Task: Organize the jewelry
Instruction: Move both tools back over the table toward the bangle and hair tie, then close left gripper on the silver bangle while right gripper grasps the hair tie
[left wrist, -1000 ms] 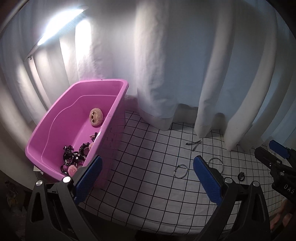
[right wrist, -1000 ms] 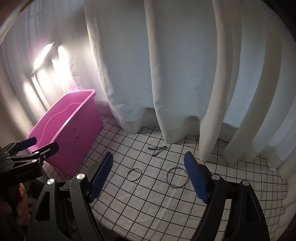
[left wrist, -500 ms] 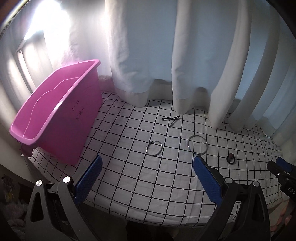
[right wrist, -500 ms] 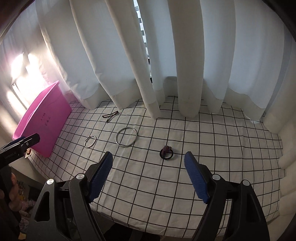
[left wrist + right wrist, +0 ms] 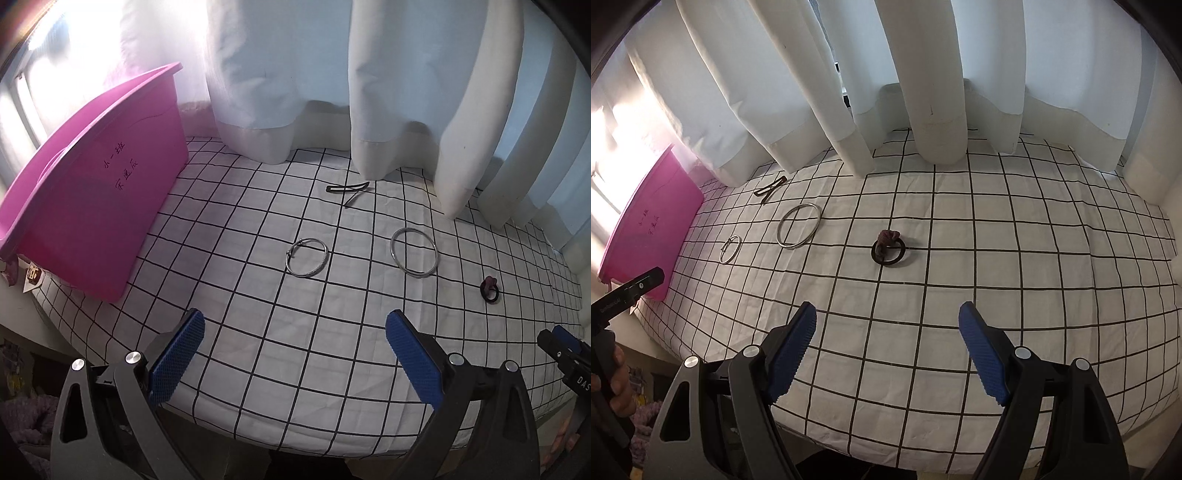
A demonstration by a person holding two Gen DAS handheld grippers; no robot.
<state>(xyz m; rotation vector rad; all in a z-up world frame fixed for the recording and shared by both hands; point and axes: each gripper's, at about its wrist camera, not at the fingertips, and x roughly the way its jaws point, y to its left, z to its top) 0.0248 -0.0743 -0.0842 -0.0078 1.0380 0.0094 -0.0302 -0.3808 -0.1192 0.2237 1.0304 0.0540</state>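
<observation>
My left gripper (image 5: 293, 350) hangs with its blue-padded jaws spread wide and empty, and my right gripper (image 5: 886, 339) likewise gapes, holding nothing, both over the white black-gridded tablecloth (image 5: 1015, 258). Straight beyond my right gripper lies the dark hair tie with a maroon bow (image 5: 888, 247). Left of that tie rests the large silver bangle (image 5: 798, 226), then the smaller silver bracelet (image 5: 730, 248), the black hair clips (image 5: 770, 189) behind them, and farthest left the pink plastic tub (image 5: 646, 236).

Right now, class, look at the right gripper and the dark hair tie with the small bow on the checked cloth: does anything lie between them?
Nothing visible does. The right gripper is open above bare checked cloth, and the hair tie lies straight ahead of it. The large bangle lies off to the left, outside that path.
</observation>
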